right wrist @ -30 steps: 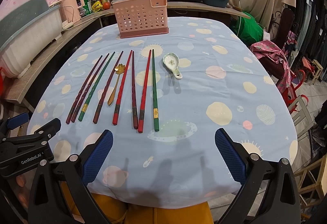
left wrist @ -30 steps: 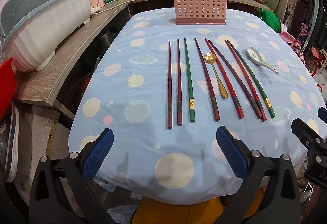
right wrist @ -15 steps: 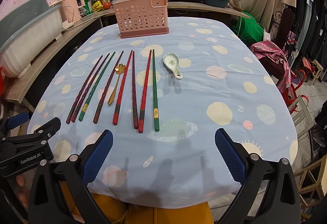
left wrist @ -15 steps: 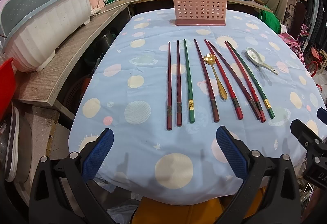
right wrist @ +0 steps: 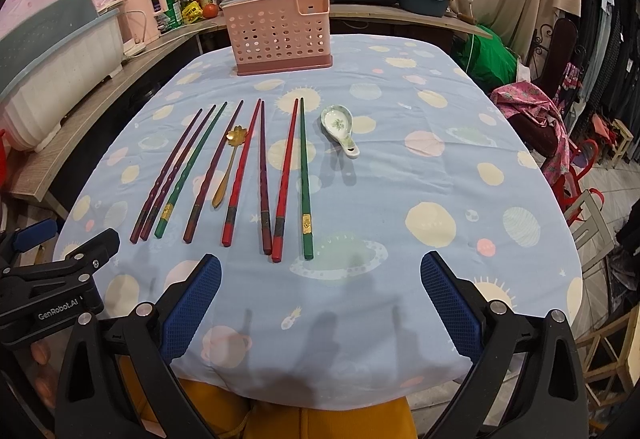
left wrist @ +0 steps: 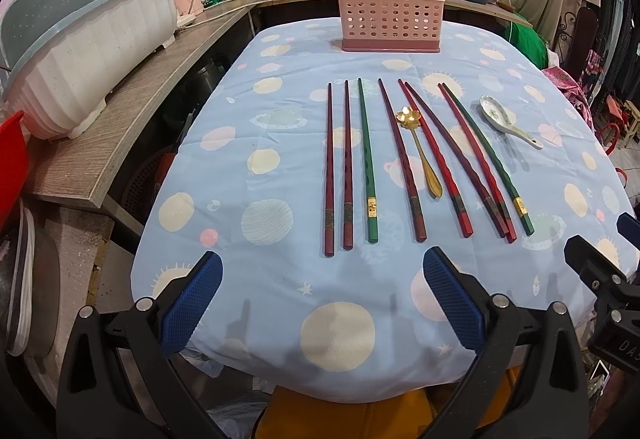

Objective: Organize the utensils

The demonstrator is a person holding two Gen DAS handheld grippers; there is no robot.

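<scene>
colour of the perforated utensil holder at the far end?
Pink plastic perforated utensil holder; clearest in left wrist view.

Left claw and right claw, both held at the near edge of the worktop with blue-padded fingers spread wide and nothing between them. Each claw points toward the far side; the two sit side by side, apart.

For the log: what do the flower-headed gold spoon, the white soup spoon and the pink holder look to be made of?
Flower-headed gold spoon: probably metal, with a shiny gold finish that catches highlights. White soup spoon with a green motif: likely glazed ceramic, thick-walled and glossy, though melamine can't be ruled out. Pink perforated holder: moulded plastic, matte, with regular round holes and thin walls.
</scene>
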